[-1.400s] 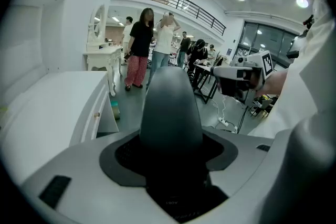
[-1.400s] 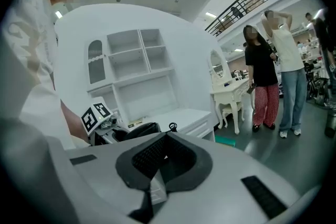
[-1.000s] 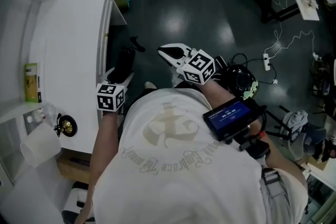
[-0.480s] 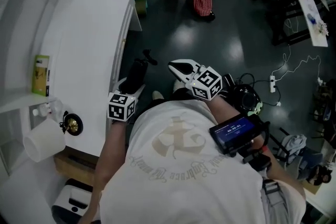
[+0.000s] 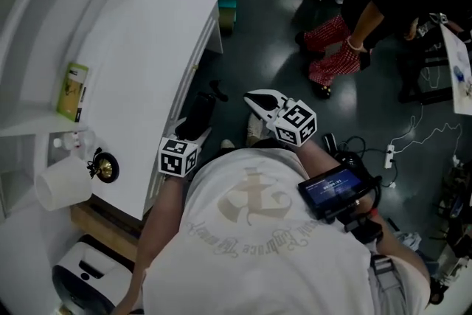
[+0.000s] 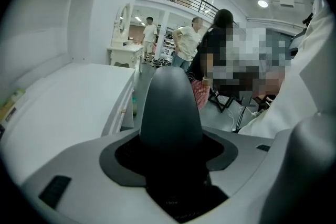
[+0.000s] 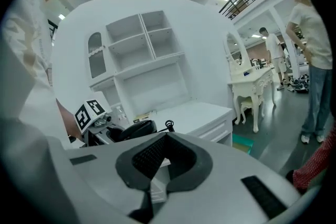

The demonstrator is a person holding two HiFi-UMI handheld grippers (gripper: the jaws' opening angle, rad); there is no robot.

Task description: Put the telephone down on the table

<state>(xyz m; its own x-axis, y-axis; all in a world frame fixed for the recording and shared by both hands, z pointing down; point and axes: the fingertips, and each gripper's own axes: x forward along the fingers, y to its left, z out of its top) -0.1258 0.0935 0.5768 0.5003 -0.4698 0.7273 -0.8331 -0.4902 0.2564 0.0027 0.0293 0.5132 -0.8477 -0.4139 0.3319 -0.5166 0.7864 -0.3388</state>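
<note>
A black telephone handset [image 5: 198,114] is gripped in my left gripper [image 5: 193,130], just off the near edge of the white table [image 5: 140,63]. Seen from the left gripper view, the handset [image 6: 170,102] stands up between the grey jaws of the left gripper [image 6: 170,157], which are closed against it. The right gripper view shows the same handset [image 7: 137,128] with a curl of cord [image 7: 169,125]. My right gripper [image 5: 258,97] hovers over the floor to the handset's right, shut and holding nothing. A small gold and black telephone base [image 5: 103,167] sits on the table's near left corner.
A green box [image 5: 72,91] lies at the table's left side and a white cup-like thing [image 5: 63,182] stands near the base. White shelves [image 7: 142,55] rise behind the table. People [image 5: 346,48] stand on the dark floor at the right, and cables [image 5: 413,136] lie there.
The head view has drifted, so the table sits further right and lower. The handset stays in the left gripper. People have walked into the upper right.
</note>
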